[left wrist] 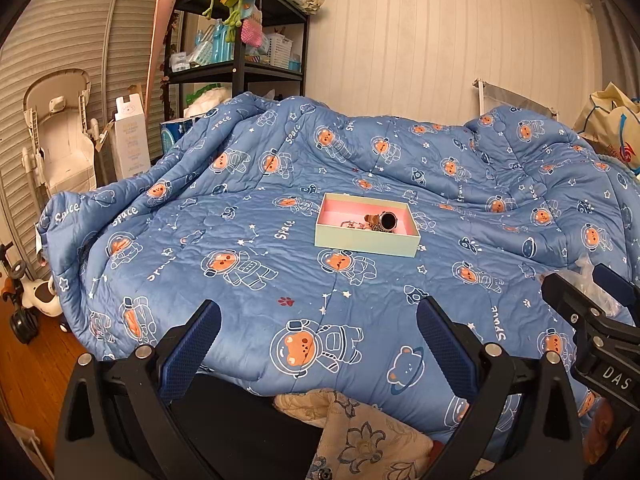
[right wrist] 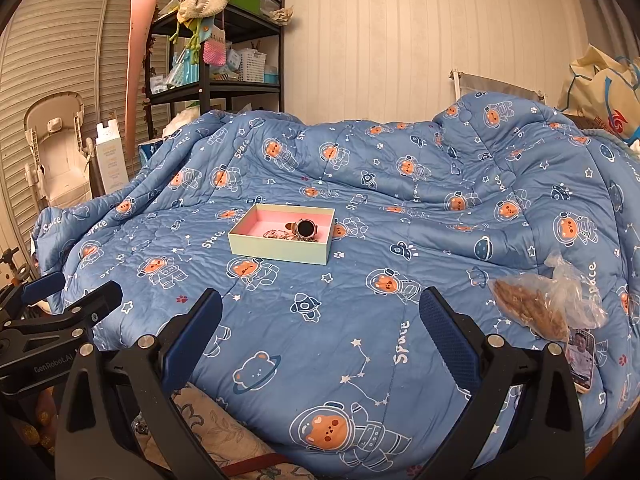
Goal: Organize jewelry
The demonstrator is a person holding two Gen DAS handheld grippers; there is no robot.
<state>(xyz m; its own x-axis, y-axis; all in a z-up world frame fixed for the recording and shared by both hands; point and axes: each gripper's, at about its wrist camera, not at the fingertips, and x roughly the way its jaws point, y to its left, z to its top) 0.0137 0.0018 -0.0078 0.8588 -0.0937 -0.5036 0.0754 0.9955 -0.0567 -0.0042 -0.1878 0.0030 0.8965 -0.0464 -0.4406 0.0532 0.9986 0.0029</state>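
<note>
A pale green box with a pink inside (left wrist: pixel 366 240) (right wrist: pixel 280 250) lies on the blue quilt, mid-bed. In it lie a round dark-faced watch (left wrist: pixel 387 221) (right wrist: pixel 306 229) and some chain jewelry (left wrist: pixel 352 225) (right wrist: pixel 276 235). My left gripper (left wrist: pixel 318 330) is open and empty, near the bed's front edge, well short of the box. My right gripper (right wrist: pixel 320 320) is open and empty too, also well short of the box. The right gripper's side shows at the right edge of the left wrist view (left wrist: pixel 592 320). The left gripper shows at the left edge of the right wrist view (right wrist: pixel 60 312).
A clear plastic bag with brown contents (right wrist: pixel 548 304) and a phone (right wrist: pixel 580 360) lie on the quilt at the right. A black shelf unit (left wrist: pixel 240 40), a white baby seat (left wrist: pixel 60 132) and boxes stand left of the bed. A floral cloth (left wrist: pixel 360 440) lies at the front edge.
</note>
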